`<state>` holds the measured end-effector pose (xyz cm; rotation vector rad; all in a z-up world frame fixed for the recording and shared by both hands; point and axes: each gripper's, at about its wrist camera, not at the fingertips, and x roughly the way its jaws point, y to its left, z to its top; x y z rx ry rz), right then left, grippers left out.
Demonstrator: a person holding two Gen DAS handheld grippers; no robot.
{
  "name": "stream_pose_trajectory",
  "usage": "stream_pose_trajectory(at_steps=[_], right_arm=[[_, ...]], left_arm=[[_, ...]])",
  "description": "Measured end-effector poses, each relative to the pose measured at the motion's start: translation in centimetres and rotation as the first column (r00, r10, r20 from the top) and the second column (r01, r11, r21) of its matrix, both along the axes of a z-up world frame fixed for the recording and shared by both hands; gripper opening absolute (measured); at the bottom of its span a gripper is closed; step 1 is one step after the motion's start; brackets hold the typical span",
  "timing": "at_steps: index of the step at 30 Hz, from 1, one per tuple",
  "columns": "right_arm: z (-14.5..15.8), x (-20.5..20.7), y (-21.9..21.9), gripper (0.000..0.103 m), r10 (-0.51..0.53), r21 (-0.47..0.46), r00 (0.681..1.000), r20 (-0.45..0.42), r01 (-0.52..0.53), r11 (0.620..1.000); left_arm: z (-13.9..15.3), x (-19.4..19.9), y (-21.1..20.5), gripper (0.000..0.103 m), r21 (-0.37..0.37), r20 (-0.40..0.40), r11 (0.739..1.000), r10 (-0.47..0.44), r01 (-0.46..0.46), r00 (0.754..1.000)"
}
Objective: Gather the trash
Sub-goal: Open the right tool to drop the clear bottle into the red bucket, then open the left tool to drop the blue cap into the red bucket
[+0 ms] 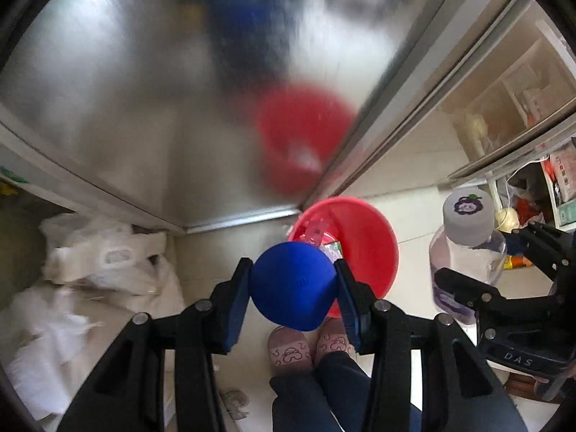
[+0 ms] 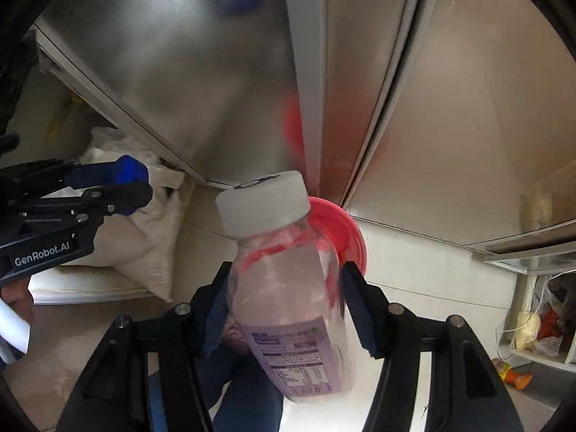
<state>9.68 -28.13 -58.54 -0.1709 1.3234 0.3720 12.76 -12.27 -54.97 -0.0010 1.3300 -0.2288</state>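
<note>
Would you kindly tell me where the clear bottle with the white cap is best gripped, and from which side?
Grip the clear bottle across its straight body below the white cap, coming from the base end with a jaw on each flank. The body is flat-sided and narrower than the cap; the right gripper holds it so.

White plastic bags [image 1: 104,262] lie beside a steel cabinet [image 1: 144,108].

Two grippers: the left gripper [image 1: 293,284] and the right gripper [image 2: 284,302]; one blue ball [image 1: 293,286]; one clear bottle [image 2: 288,295] with one white cap [image 2: 262,201]; one red bin [image 1: 363,241]; two pink slippers [image 1: 289,351]; one steel cabinet [image 1: 144,108]; several white bags [image 1: 108,259], too crumpled to count exactly.
</note>
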Motion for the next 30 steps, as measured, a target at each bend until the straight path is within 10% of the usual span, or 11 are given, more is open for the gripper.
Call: stream_pose_trajectory(at_steps=[14, 17, 30], right_arm=[[-9.6, 1.8, -0.2, 0.063, -0.039, 0.031, 0.996, -0.076, 0.042, 0.999], [-8.3, 1.6, -0.3, 0.09, -0.066, 0.03, 0.996, -0.067, 0.068, 0.997], [-6.2, -1.2, -4.9, 0.102, -0.25, -0.024, 0.968, -0.038, 0.249, 0.968]], left_arm=[[-6.4, 1.1, -1.5, 0.043, 0.048, -0.035, 0.998, -0.043, 0.045, 0.998], [-6.4, 1.2, -1.7, 0.043, 0.045, -0.037, 0.997, -0.057, 0.058, 0.998], [-5.6, 0.7, -6.4, 0.043, 0.002, -0.04, 0.979, -0.204, 0.204, 0.978]])
